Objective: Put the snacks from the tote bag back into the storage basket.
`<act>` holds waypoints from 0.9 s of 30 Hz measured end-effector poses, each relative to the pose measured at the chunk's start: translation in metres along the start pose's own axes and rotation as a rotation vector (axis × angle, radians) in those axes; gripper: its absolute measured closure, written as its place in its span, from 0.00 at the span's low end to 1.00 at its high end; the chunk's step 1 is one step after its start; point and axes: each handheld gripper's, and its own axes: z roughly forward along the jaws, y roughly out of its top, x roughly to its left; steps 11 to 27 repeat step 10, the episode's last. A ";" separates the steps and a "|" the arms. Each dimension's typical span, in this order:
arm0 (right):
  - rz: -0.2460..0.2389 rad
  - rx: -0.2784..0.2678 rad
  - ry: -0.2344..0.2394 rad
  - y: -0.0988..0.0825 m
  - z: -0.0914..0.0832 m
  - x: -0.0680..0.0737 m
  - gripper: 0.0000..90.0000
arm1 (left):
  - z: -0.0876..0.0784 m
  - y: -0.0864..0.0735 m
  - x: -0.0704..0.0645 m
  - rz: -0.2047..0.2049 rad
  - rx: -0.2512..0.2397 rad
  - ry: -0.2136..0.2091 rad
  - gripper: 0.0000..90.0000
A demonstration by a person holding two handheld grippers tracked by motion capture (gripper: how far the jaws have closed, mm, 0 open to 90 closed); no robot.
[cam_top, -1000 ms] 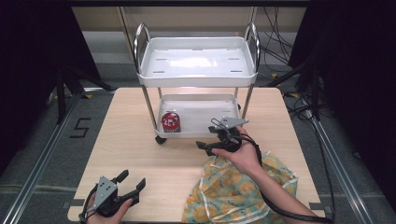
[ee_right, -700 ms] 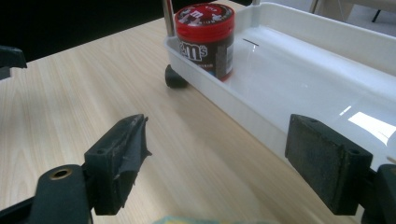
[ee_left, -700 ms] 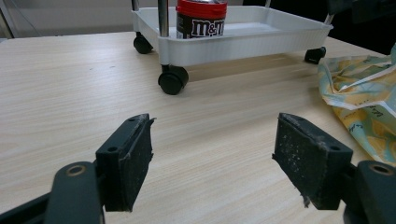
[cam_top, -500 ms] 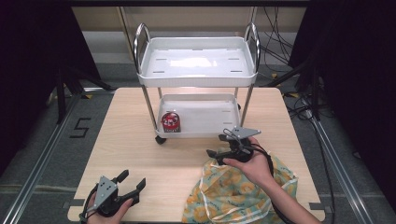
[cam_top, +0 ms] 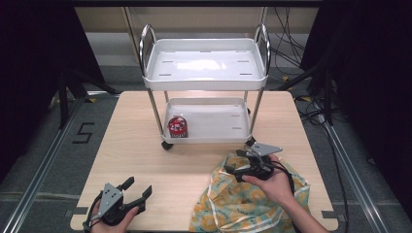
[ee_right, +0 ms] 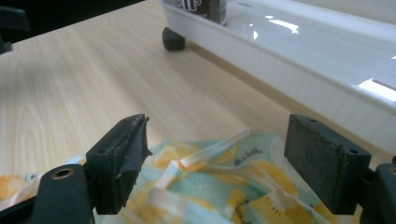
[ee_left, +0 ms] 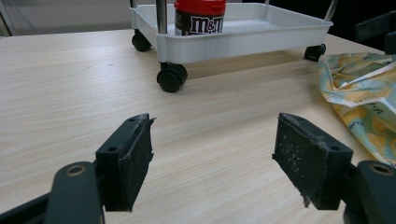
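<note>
A white two-tier cart (cam_top: 206, 86) stands on the wooden table. On its lower tray (ee_left: 243, 39), at the left, sits a red-lidded M&M's jar (cam_top: 178, 126) (ee_left: 200, 18). A yellow and teal patterned cloth bag (cam_top: 243, 208) (ee_right: 219, 186) lies crumpled at the front right. My right gripper (cam_top: 233, 161) (ee_right: 217, 163) hangs open just over the bag's far edge, jaws wide apart, with a white strap of the bag below them. My left gripper (cam_top: 138, 187) (ee_left: 215, 158) is open and empty at the front left, pointing toward the cart.
The cart's black caster wheel (ee_left: 171, 77) is ahead of the left gripper. The lower tray's wall (ee_right: 299, 74) runs close beyond the right gripper. The bag's edge (ee_left: 359, 88) lies to the left gripper's right. Bare wood spreads between the two grippers.
My right gripper has drawn back from the cart's lower tray toward the front and now sits over the bag's edge. The left gripper has stayed put.
</note>
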 end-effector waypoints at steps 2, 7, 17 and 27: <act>-0.012 -0.011 -0.005 -0.003 0.000 -0.002 0.25 | 0.001 0.000 0.000 0.004 -0.008 -0.008 0.30; 0.010 -0.026 -0.008 -0.008 -0.001 -0.001 0.25 | 0.001 -0.001 0.000 0.004 0.006 -0.013 0.30; -0.015 -0.032 -0.009 -0.008 -0.001 -0.002 0.25 | 0.002 -0.001 0.000 0.004 0.002 -0.027 0.30; -0.015 -0.032 -0.009 -0.008 -0.001 -0.002 0.25 | 0.002 -0.001 0.000 0.004 0.002 -0.027 0.30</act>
